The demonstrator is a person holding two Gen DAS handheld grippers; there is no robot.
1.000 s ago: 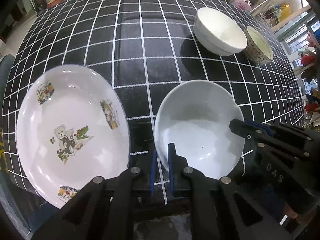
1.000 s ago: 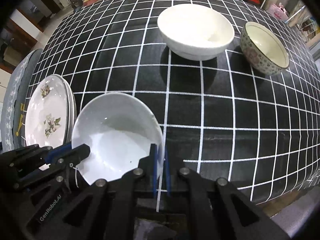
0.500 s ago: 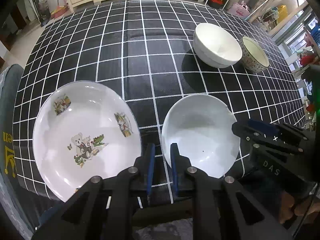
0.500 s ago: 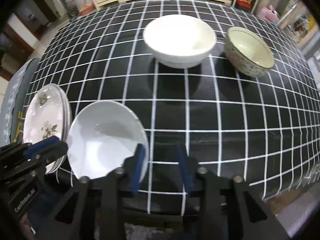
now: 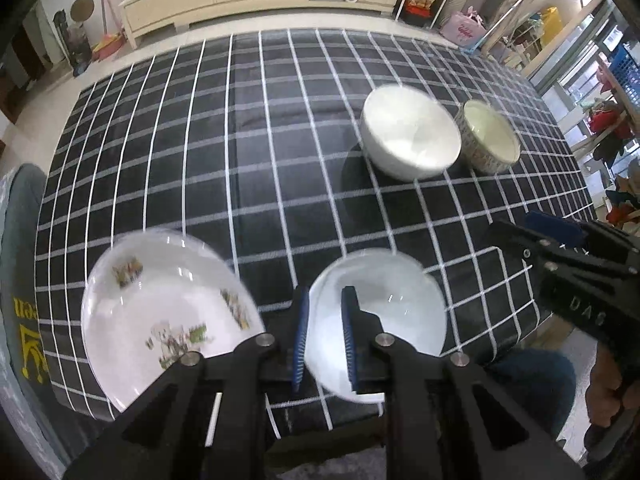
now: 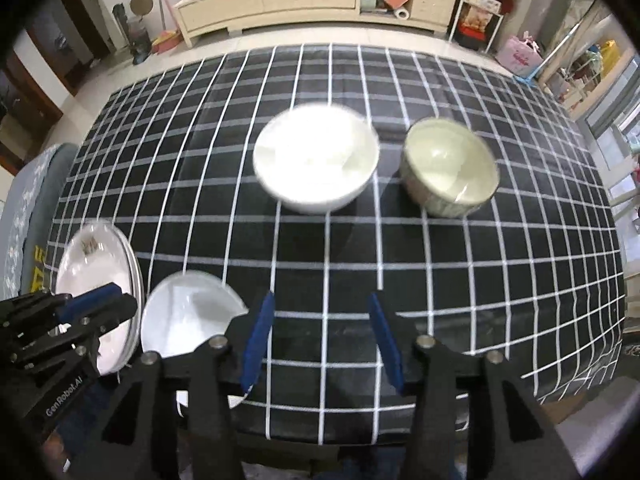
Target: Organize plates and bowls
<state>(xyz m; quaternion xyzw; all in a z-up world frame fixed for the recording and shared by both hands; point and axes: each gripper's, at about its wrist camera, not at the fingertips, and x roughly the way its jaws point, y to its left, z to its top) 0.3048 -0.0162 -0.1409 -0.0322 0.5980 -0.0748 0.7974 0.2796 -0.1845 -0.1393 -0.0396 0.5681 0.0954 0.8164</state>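
The plain white dish (image 5: 384, 320) sat on the checked tablecloth (image 5: 280, 184) at the near edge, just right of the stack of printed plates (image 5: 160, 320). The left gripper (image 5: 323, 336) hung above that dish with its 2 blue pads a narrow gap apart and clamped on nothing, the dish's near-left rim showing between them. The right gripper (image 6: 320, 336) stood spread wide and empty over bare cloth, with the dish (image 6: 188, 320) off to its left.

Judging by the task, the coming move turned on this: the white bowl (image 6: 316, 164) and the patterned bowl (image 6: 450, 168) lay straight ahead of the right gripper's fingers, well apart from them, and side by side across the table. The right hand looked nearer to both bowls; the left was nearer the dish and plates.

The right wrist view showed the layered rims of the stack (image 6: 96, 292), so at least 2 plates, which the left view did not reveal. The left view alone showed the printed pattern clearly and how close dish and stack stood
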